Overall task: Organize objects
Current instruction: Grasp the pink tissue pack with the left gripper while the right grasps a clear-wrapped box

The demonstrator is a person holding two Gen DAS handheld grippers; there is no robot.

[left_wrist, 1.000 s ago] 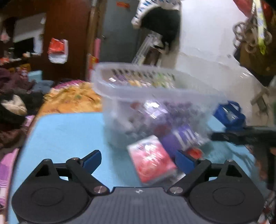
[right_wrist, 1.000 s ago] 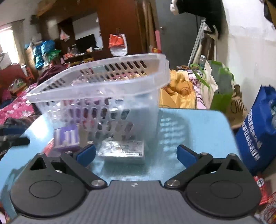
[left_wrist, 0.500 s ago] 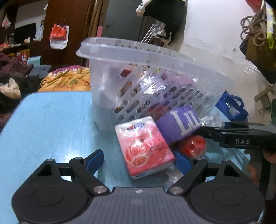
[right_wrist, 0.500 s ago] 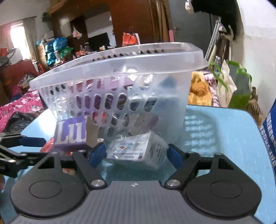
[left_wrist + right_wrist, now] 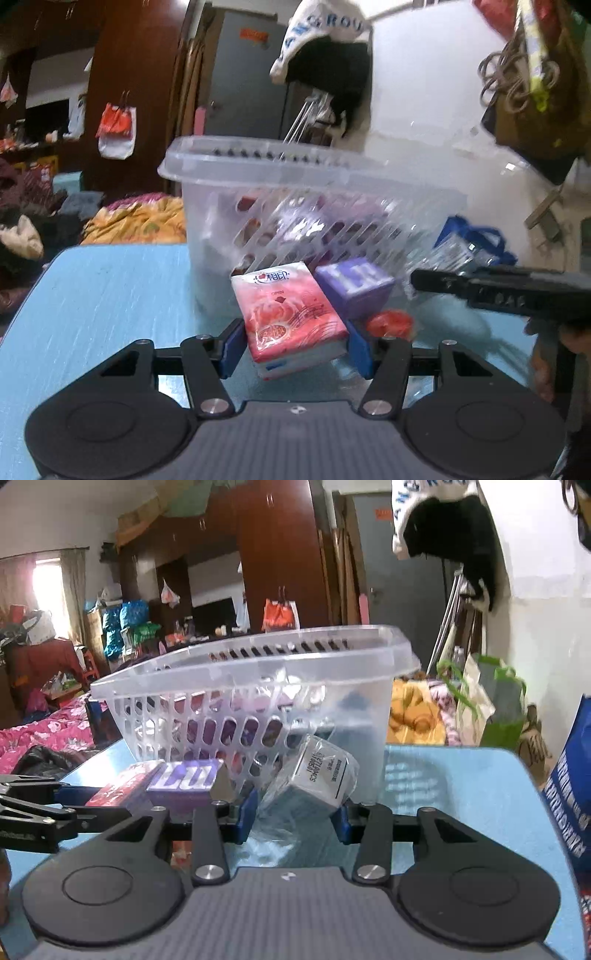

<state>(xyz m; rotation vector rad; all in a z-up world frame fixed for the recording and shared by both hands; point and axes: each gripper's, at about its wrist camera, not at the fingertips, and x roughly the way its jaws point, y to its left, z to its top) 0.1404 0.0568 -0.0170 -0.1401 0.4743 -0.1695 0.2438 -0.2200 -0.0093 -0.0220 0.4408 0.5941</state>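
A clear plastic basket (image 5: 295, 184) with several items inside stands on the blue table (image 5: 103, 288); it also shows in the right wrist view (image 5: 258, 679). My left gripper (image 5: 291, 345) is shut on a pink tissue pack (image 5: 291, 314), tilted up off the table. My right gripper (image 5: 293, 814) is shut on a clear-wrapped grey packet (image 5: 314, 779), held tilted against the basket wall. A purple box (image 5: 354, 286) and a red round item (image 5: 389, 321) lie by the basket; the purple box also shows in the right wrist view (image 5: 184, 779).
The right gripper's body (image 5: 517, 291) reaches in at the right of the left wrist view. A blue bag (image 5: 569, 794) stands past the table's right edge. Clothes and bedding (image 5: 136, 221) lie behind the table. A white wall is at the right.
Both grippers have closed: the left on the pink tissue pack, the right on the clear-wrapped packet. Both items are now lifted and tilted. The basket looks further away.
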